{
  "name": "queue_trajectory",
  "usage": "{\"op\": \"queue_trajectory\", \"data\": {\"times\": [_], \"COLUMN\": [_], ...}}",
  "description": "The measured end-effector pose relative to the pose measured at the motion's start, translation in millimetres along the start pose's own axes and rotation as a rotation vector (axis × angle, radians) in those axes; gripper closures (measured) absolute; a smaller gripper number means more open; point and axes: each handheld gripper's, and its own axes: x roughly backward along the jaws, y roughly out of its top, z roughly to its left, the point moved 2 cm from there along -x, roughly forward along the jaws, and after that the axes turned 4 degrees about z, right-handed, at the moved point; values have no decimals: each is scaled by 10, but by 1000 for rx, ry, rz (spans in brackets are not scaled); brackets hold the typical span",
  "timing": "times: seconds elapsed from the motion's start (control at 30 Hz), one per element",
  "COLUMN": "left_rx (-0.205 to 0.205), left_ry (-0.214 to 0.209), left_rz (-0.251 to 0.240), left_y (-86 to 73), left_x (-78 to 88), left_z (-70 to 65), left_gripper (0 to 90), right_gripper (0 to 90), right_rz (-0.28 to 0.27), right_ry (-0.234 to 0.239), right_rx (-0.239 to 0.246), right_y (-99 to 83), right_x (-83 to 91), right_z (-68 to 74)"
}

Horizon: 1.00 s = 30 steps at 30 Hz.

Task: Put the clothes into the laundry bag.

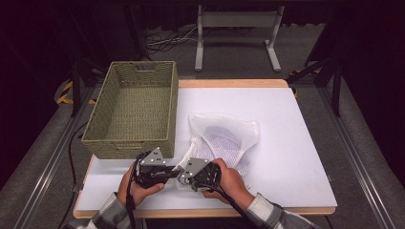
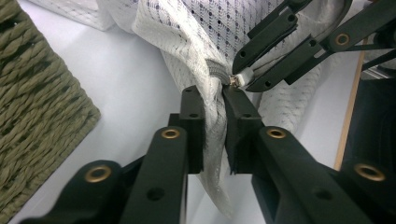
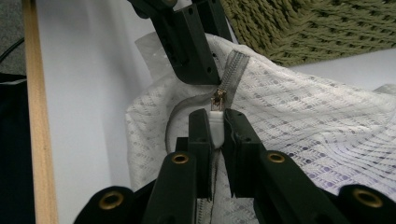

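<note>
White mesh laundry bag [image 1: 222, 138] lying near the front middle of the white bench [image 1: 296, 157], just right of the woven basket [image 1: 133, 109], with something dark and purplish showing faintly through the mesh. No brand, label or readable writing anywhere on bag or basket. Long axis running from the near corner, bunched and lifted at the grippers, away toward the far right, the wide end flat on the bench. Grey zipper [image 3: 230, 74] along the near edge, its small metal slider [image 3: 218, 100] with a white pull tab [image 3: 215, 128] at the lifted corner. Right gripper [image 3: 215, 122] with fingers pressed together on that tab, pinching it just below the slider. Left gripper [image 2: 214, 100] with fingers pinching a fold of mesh and zipper tape right beside the slider, closed on the fabric. Both grippers nose to nose, nearly touching, held by hands coming in from the front edge in plaid sleeves [image 1: 267, 214]. Basket close on the left, apart from the bag. Wooden bench edge [image 3: 37, 116] visible beyond the white surface.
</note>
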Motion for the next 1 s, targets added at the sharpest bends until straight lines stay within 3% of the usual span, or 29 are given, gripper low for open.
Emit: {"op": "queue_trajectory", "data": {"times": [0.13,0.3,0.37,0.4,0.57,1.0], "left_rx": [1,53,50,64,47,57], "left_ry": [9,11,29,28,38,69], "left_rz": [-34,-106,-118,-122,-107,-135], "left_y": [11,-9,-9,-15,-32,-56], "left_x": [-1,25,42,47,35,71], "left_z": [-22,-23,-18,-12,-8,30], "left_gripper": [876,886,887,887,887,888], "right_gripper": [822,823,822,823,823,823], "right_rz": [-1,-11,-6,-9,9,66], "right_ry": [-7,-25,-25,-27,-18,16], "right_rx": [-4,-18,-19,-23,-17,-16], "right_y": [-3,-8,-10,-11,-26,-170], "right_x": [11,27,24,15,-4,22], "right_z": [-15,-24,-25,-25,-21,-33]}}
